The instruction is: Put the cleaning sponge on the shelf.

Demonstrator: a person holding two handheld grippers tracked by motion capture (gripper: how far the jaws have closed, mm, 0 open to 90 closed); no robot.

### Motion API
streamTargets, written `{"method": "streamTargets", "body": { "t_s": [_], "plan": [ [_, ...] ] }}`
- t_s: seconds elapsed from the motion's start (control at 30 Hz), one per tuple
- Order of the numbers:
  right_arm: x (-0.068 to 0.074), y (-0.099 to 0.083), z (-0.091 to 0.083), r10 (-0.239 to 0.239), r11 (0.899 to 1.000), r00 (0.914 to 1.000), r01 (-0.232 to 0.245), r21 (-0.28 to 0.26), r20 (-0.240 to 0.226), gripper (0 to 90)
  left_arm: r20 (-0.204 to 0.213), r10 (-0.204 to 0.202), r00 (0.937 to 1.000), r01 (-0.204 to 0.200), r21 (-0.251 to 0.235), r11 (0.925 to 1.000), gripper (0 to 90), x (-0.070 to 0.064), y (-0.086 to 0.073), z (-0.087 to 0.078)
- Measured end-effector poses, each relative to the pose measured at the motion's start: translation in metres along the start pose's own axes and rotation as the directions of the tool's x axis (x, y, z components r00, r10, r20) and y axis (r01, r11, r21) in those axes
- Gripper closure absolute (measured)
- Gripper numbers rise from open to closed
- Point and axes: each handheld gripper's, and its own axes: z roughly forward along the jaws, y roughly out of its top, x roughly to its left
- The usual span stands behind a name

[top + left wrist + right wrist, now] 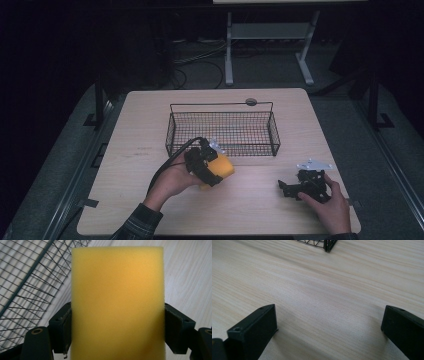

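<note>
A yellow sponge [220, 169] is held just above the table, in front of the black wire basket [222, 131]. My left gripper [212, 167] is shut on it. In the left gripper view the sponge [117, 302] stands between the two black pads [61, 327], pinched at both sides, with the basket mesh [25, 277] at the left. My right gripper [287, 187] rests low on the table at the front right, held by a hand. Its jaws are wide apart in the right gripper view [329, 325], with bare wood between them.
The basket is empty and sits mid-table. One of its corners [328, 245] shows at the top of the right gripper view. A round grommet [251, 102] lies behind it. A white desk frame [270, 40] stands on the floor beyond the table.
</note>
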Motion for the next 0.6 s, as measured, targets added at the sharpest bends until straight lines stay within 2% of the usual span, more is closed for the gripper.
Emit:
{"method": "streamTargets", "body": {
  "t_s": [0.3,0.6],
  "plan": [
    [0.0,0.0,0.0,-0.001,1.0,1.0,0.001,-0.001,0.002,0.0,-0.018,0.002,0.9998,-0.002,-0.011,0.9999,22.7,0.01,0.008,-0.011],
    [0.0,0.0,0.0,0.0,1.0,1.0,0.0,-0.001,0.001,0.0,-0.024,-0.026,0.9994,0.025,-0.028,0.9993,22.7,0.022,0.013,-0.016]
  ]
}}
